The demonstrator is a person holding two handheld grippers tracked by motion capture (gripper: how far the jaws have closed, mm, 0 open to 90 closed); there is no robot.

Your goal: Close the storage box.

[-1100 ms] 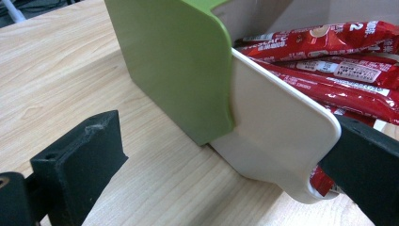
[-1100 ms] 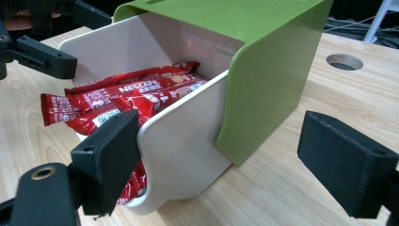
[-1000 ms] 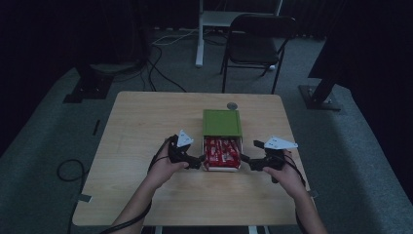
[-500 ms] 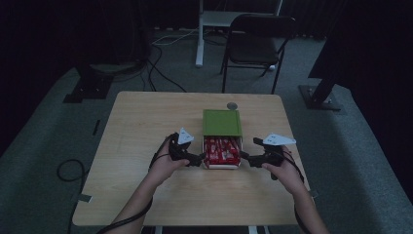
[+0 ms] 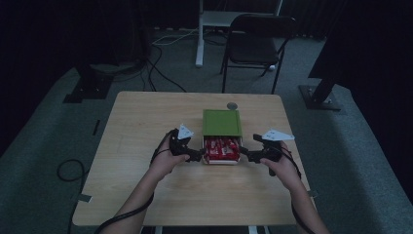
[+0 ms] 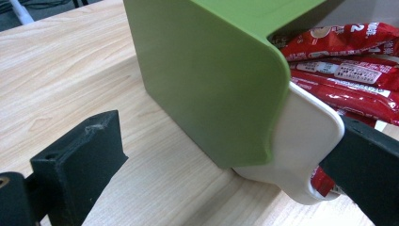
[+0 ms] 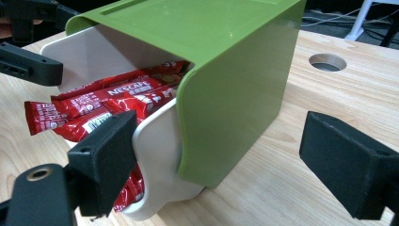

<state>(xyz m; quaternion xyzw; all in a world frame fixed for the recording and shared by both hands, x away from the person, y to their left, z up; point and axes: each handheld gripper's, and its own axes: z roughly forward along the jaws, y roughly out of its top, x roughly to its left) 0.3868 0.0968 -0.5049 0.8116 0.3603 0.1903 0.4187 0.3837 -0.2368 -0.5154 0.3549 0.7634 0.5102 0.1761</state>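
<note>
Both my claws are spread, straddling the white tray's (image 7: 160,155) near corners under the green cover (image 7: 226,89). Between my left claw (image 5: 198,155) and right claw (image 5: 245,155), red sachets (image 7: 108,101) read "NESCAFE".

readable print on the packets
"nescafe" in white on one of the red sachets (image 7: 117,96); other small label print there is too fine to read.

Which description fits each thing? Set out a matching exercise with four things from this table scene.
Things:
1. cover
2. drawer
3. sachets
4. hole

Descriptions:
A. red, lying in the drawer
B. green, over the far part of the drawer
C. round, in the tabletop beyond the box
D. white, drawn out toward the person

Pairs: 1-B, 2-D, 3-A, 4-C
</note>
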